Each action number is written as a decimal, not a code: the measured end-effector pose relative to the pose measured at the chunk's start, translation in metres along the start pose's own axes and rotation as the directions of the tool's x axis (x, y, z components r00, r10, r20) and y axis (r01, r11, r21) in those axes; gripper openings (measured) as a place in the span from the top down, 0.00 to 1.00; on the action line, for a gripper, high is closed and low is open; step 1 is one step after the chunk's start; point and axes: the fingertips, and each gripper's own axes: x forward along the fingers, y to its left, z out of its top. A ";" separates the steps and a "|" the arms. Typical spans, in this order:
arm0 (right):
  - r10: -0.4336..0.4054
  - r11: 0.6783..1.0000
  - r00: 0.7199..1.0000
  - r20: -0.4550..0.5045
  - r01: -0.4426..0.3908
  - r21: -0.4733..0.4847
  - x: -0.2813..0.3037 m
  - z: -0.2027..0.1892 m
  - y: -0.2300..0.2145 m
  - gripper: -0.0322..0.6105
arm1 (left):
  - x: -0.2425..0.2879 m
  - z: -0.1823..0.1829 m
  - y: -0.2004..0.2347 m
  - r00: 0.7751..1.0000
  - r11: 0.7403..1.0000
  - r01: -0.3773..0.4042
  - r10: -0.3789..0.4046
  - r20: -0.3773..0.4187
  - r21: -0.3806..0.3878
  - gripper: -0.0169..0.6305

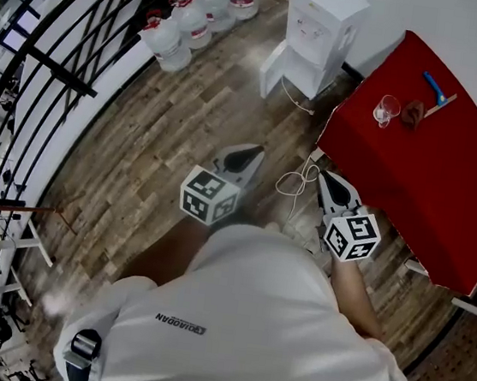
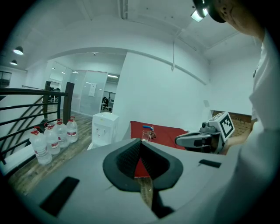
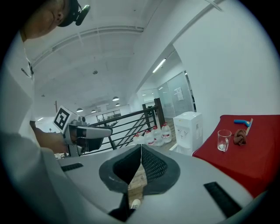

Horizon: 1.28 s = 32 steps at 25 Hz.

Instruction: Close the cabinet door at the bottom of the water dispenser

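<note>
– At far end of wood floor point(image 1: 166, 150), head view: what's obscured re water dispenser point(image 1: 323, 27)?

– Its bottom cabinet door point(image 1: 273, 69) stands swung open at lower left. Cabinet interior not visible. In both gripper views the dispenser's base is partly covered by the gripper bodies, so the door is hard to make out there.

– Grippers?

– Left gripper point(image 1: 244, 156) & right gripper point(image 1: 332, 185): jaws together on each, nothing between them. Both sit over the floor, well apart from the dispenser. The hands are hidden beneath them in head view.

– Counts?

– 1 dispenser. 4 water bottles point(image 1: 190, 20) in a row beside black railing point(image 1: 54, 76); right gripper view shows only 3 clearly. 1 red counter point(image 1: 430, 174), cut off at right frame edge. On it: 1 glass point(image 1: 386, 110), 1 brown cloth point(image 1: 413, 113) just beside it, and 1 blue-handled tool point(image 1: 437, 87), type unclear. 1 white cable point(image 1: 295, 184) is looped on the floor betw. the grippers.
</note>
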 end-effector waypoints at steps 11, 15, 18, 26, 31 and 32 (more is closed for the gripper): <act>0.000 1.000 1.000 -0.015 0.001 0.028 0.021 -0.002 0.001 0.91 | 0.006 0.001 0.022 1.000 1.000 0.012 -0.012 -0.013 -0.020 0.98; -0.013 0.999 1.000 -0.019 0.014 0.028 0.041 0.004 -0.003 0.91 | 0.016 0.006 0.046 1.000 0.999 0.023 -0.024 -0.012 -0.024 0.98; -0.031 0.999 0.999 -0.026 0.032 0.027 0.060 0.010 -0.007 0.91 | 0.024 0.013 0.066 0.999 0.999 0.039 -0.039 -0.007 -0.024 0.98; -0.081 0.996 0.996 -0.029 0.082 0.025 0.130 0.044 -0.010 0.91 | 0.046 0.047 0.144 0.996 0.996 0.089 -0.089 -0.004 -0.010 0.98; -0.113 0.993 0.993 -0.038 0.114 0.021 0.171 0.061 -0.001 0.91 | 0.049 0.064 0.186 0.991 0.991 0.131 -0.131 0.000 0.010 0.98; -0.120 0.992 0.992 -0.039 0.121 0.021 0.179 0.062 0.000 0.91 | 0.049 0.064 0.194 0.991 0.991 0.137 -0.137 0.000 0.009 0.98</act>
